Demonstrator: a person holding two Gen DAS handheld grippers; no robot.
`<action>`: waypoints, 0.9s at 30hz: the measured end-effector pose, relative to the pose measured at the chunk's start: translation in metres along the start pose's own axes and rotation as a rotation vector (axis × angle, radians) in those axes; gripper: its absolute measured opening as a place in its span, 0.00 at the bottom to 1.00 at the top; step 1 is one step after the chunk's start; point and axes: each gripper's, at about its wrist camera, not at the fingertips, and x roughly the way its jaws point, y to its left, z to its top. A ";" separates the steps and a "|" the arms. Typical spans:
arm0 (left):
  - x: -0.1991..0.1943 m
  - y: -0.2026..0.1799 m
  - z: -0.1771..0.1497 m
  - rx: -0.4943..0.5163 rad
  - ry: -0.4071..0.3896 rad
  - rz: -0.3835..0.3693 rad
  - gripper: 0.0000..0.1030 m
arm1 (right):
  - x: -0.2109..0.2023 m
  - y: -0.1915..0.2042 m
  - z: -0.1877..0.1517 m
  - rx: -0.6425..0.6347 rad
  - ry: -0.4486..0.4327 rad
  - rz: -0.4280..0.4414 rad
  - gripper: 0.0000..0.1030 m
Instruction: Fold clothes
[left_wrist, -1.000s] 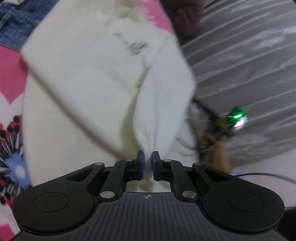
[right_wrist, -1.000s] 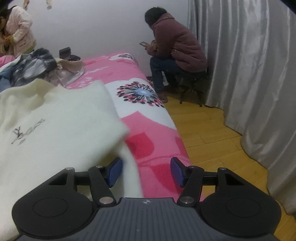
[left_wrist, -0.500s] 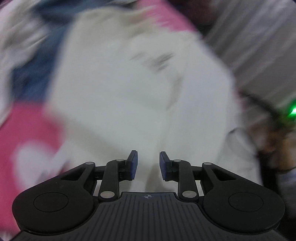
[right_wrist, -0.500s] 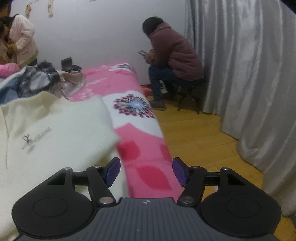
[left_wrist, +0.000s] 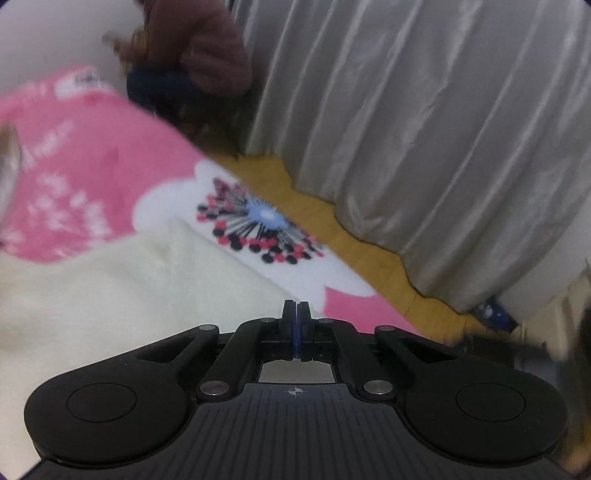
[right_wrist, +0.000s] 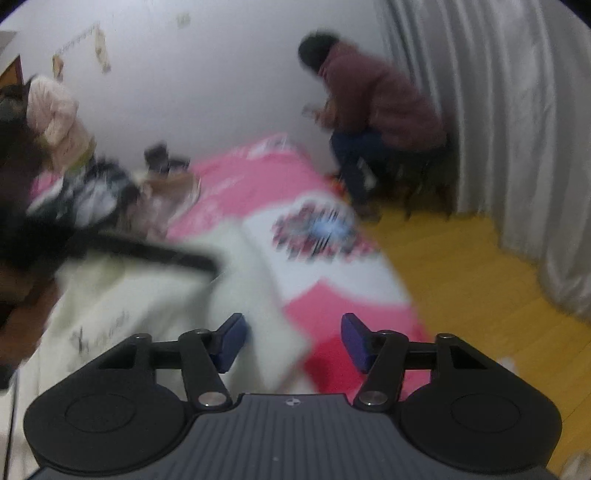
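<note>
a cream sweater (left_wrist: 122, 295) is seen spread on the pink bed (left_wrist: 92, 177), its corner between the closing fingers of the right gripper (right_wrist: 291, 341); the left gripper (left_wrist: 295, 314) is pressed together, empty. a missed corner could undo the fold.

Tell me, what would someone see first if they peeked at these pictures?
The bright pink blanket with its big spiky flower grabs the eye, spread across the bed in the middle. A fluffy cream sweater lies on it near the cameras. Behind the bed, a person in a dark red jacket sits by the tall grey curtains.
</note>
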 end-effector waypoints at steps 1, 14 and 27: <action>0.007 0.004 -0.003 -0.009 0.015 -0.008 0.00 | 0.002 0.007 -0.008 -0.031 0.007 -0.006 0.54; 0.032 0.043 0.035 0.042 -0.138 0.357 0.00 | -0.017 0.015 -0.025 -0.091 -0.075 -0.066 0.53; 0.001 -0.025 -0.035 0.148 -0.013 -0.006 0.04 | -0.062 -0.023 -0.039 0.151 -0.066 -0.110 0.62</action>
